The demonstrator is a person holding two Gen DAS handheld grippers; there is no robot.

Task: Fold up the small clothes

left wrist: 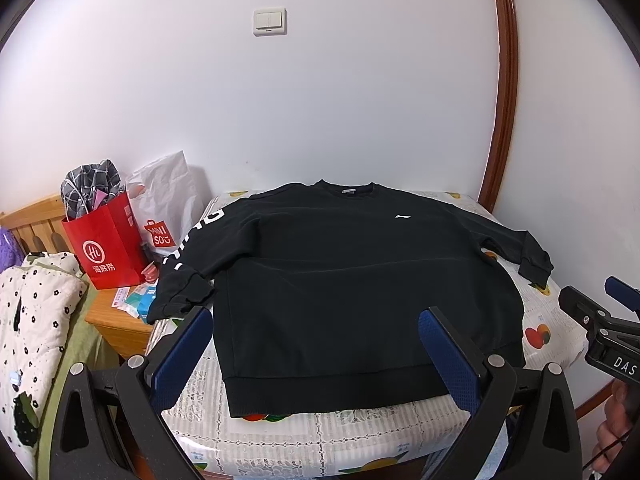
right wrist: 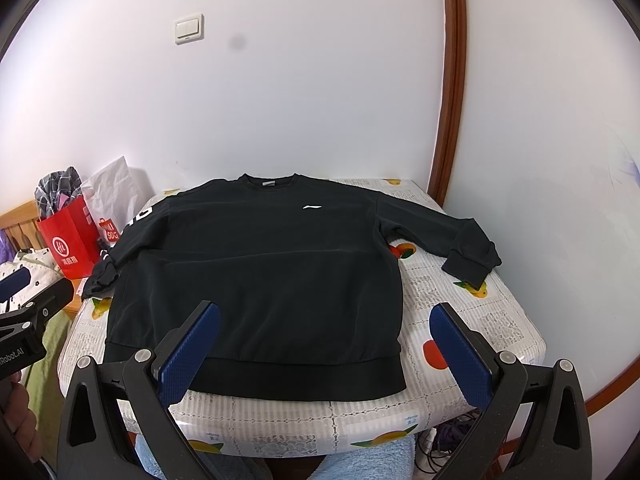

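While the black sweatshirt (left wrist: 352, 276) lies flat across the table (left wrist: 556, 320), hem at its near edge, the left gripper (left wrist: 316, 364) and right gripper (right wrist: 324, 356) hover level above that edge, both spread wide, holding nothing.

I'm reading "MINISO" on the white bag (left wrist: 162, 216), "海底捞" on the red bag (left wrist: 105, 246), and "DAS" on my right gripper (left wrist: 612, 344).
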